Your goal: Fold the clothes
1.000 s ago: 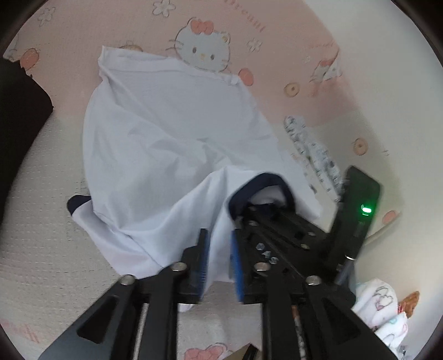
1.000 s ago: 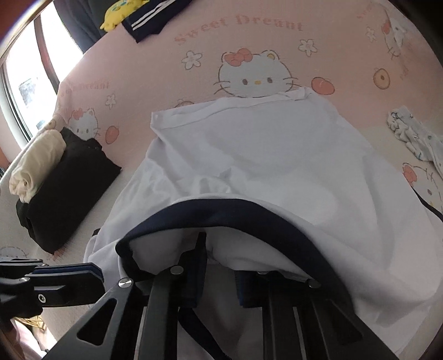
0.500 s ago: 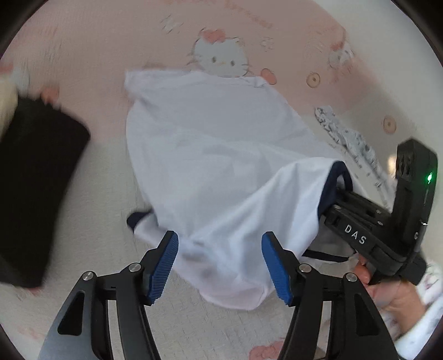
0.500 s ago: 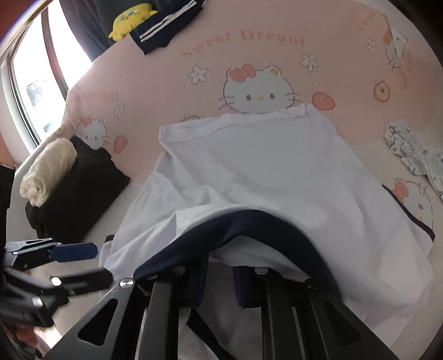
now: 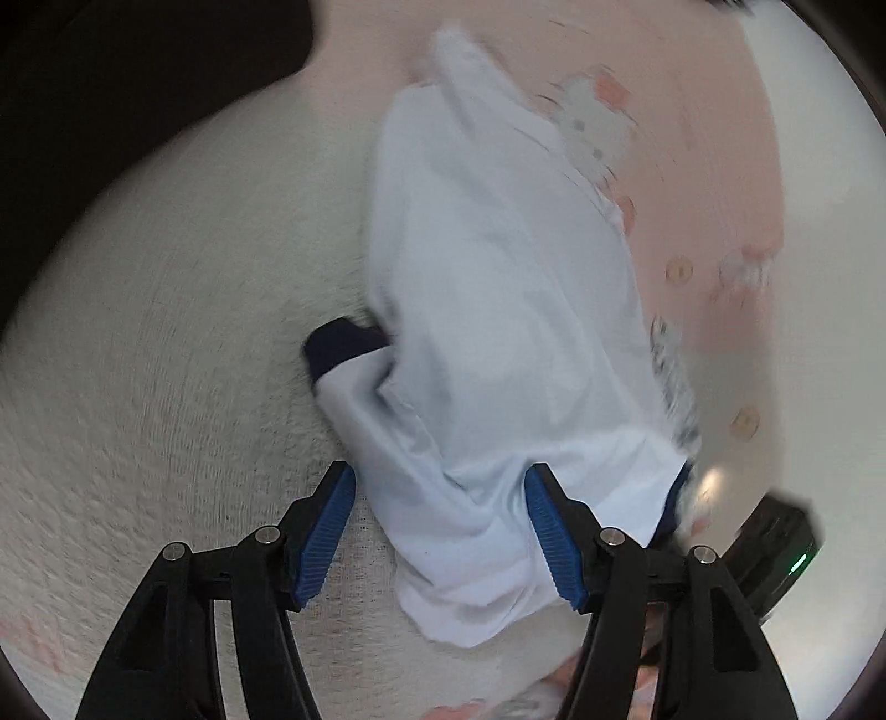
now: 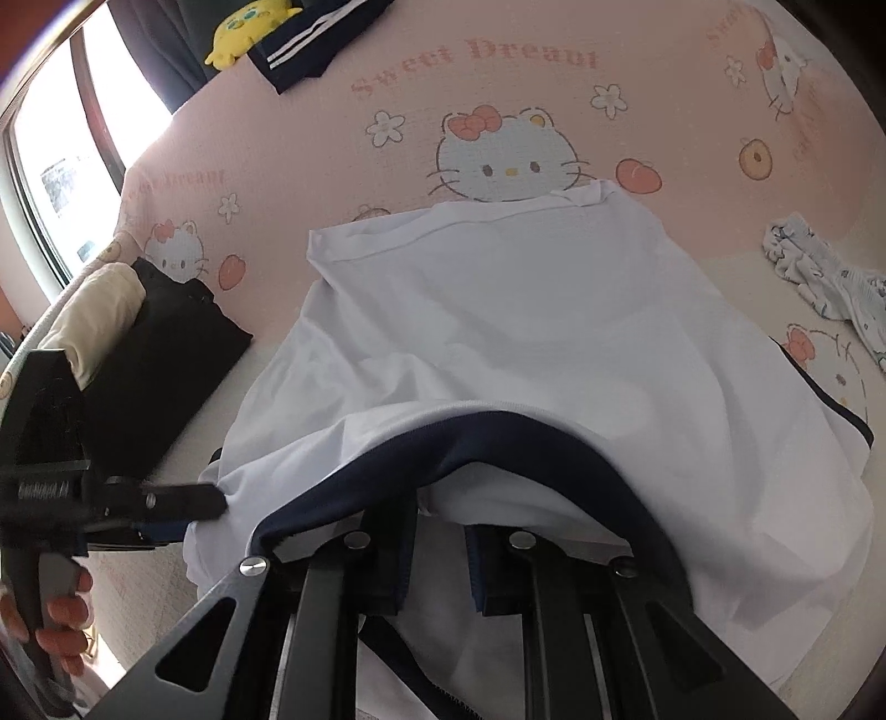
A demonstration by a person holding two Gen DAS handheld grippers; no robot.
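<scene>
Pink cartoon-cat bedding covers the bed [image 5: 166, 360] on which everything lies, and the white shirt [image 5: 498, 310] serves as the landmark.

Left wrist view: the picture is smeared. The shirt runs from the far side of the bed down toward the camera, with a navy-cuffed sleeve [image 5: 343, 354] sticking out at its left edge. The left hand-held gripper [image 5: 443, 531] stands wide apart, its blue pads either side of the shirt's near bunched corner without pressing on it, so it holds nothing. That placement reads as lining up to take the corner for the next fold. At the shirt's right, a dark device with a green light is the other tool.

Right wrist view: the shirt lies flat, its hem at the far end just below a printed cat face [image 6: 509, 160]. The navy collar band [image 6: 498, 437] arches over the right hand-held gripper [image 6: 437, 565], whose jaws are nearly closed on that edge, apparently pinning and lifting the neckline so the cloth stays taut. Left of the shirt sits a folded black garment [image 6: 166, 354] with a cream roll [image 6: 99, 310] on it; to the shirt's right lies a small patterned cloth [image 6: 830, 277]; beyond it, a yellow plush toy [image 6: 243, 27].
</scene>
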